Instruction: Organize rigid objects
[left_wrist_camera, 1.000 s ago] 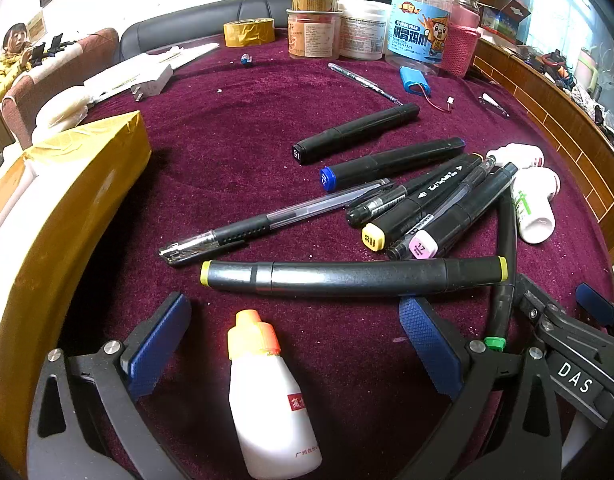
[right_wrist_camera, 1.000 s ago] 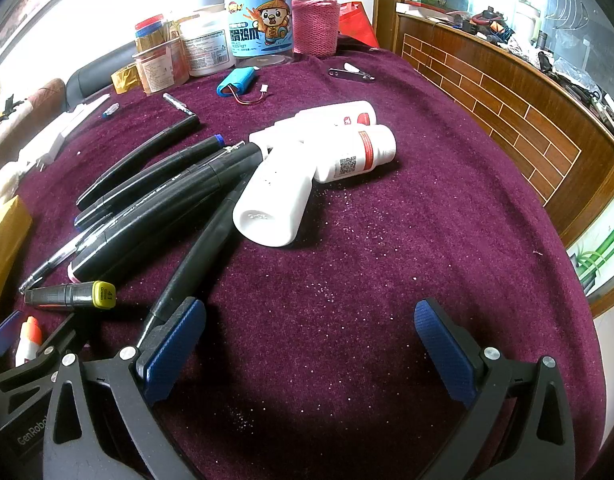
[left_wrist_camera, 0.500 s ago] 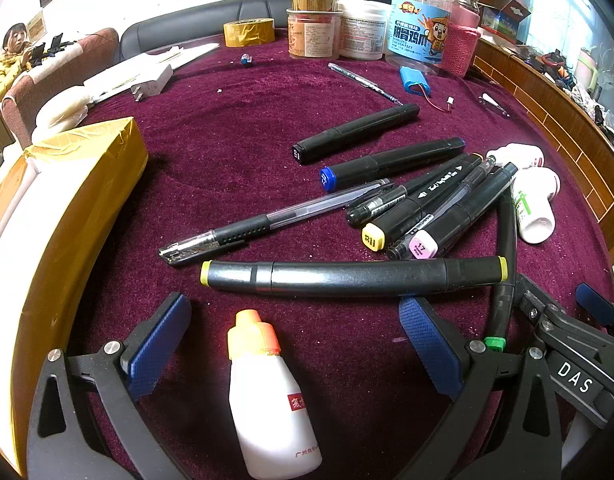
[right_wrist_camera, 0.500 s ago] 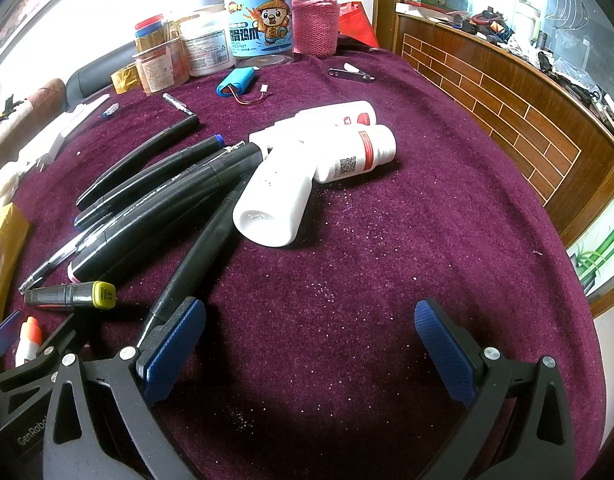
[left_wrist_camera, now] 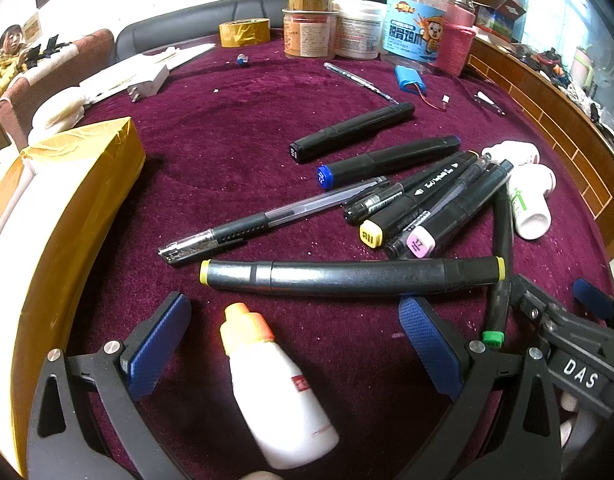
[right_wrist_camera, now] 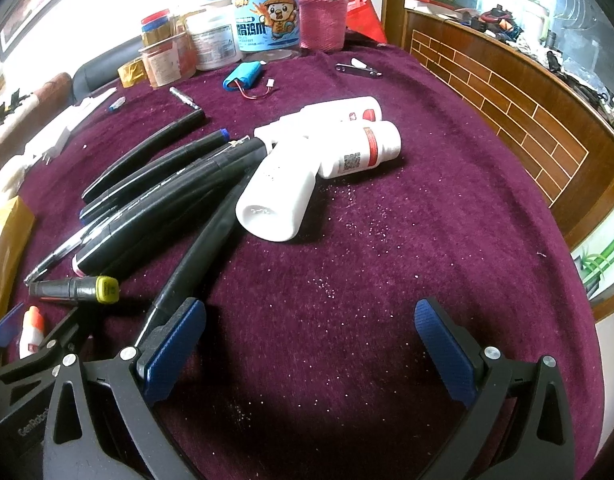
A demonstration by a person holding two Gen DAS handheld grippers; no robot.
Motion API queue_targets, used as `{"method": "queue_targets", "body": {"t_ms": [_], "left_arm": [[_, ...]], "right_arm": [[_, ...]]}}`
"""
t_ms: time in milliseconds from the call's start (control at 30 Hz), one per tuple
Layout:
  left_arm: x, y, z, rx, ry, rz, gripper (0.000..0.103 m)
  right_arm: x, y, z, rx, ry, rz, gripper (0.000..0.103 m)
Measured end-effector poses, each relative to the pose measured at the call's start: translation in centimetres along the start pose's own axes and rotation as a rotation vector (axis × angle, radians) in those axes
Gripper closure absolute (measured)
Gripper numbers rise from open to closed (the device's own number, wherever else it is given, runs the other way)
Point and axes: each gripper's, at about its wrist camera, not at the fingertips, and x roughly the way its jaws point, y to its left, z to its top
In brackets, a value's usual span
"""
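Small glue bottle (left_wrist_camera: 281, 392): white with an orange cap, lying on the maroon worktop (left_wrist_camera: 211, 152) between the left gripper's parted jaws, touching neither pad.
Yellow-ended marker (left_wrist_camera: 351, 276): black, lying crosswise just beyond that bottle.
Marker pile (left_wrist_camera: 423, 200): black markers and a clear pen (left_wrist_camera: 267, 220) fanned out farther right.
White bottles (right_wrist_camera: 307, 168): three lying on their sides, right of the pile, touching each other.
Left gripper (left_wrist_camera: 295, 340): jaws released, wide apart, holding nothing.
Right gripper (right_wrist_camera: 311, 344): jaws released over bare cloth; a green-ended marker (left_wrist_camera: 501, 248) runs beside its left pad.
Gold-taped box (left_wrist_camera: 67, 208): near left edge.
Jars (left_wrist_camera: 355, 28): standing along the far edge.
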Motion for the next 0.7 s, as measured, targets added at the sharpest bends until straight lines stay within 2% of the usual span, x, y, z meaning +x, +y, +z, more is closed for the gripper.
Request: {"method": "queue_targets", "body": {"t_ms": [700], "left_arm": [[0.1,-0.1,-0.19,0.004,0.0,-0.002,0.0]], "right_arm": [[-0.08,0.06,-0.12,-0.004,-0.002,0.004,0.001]]}}
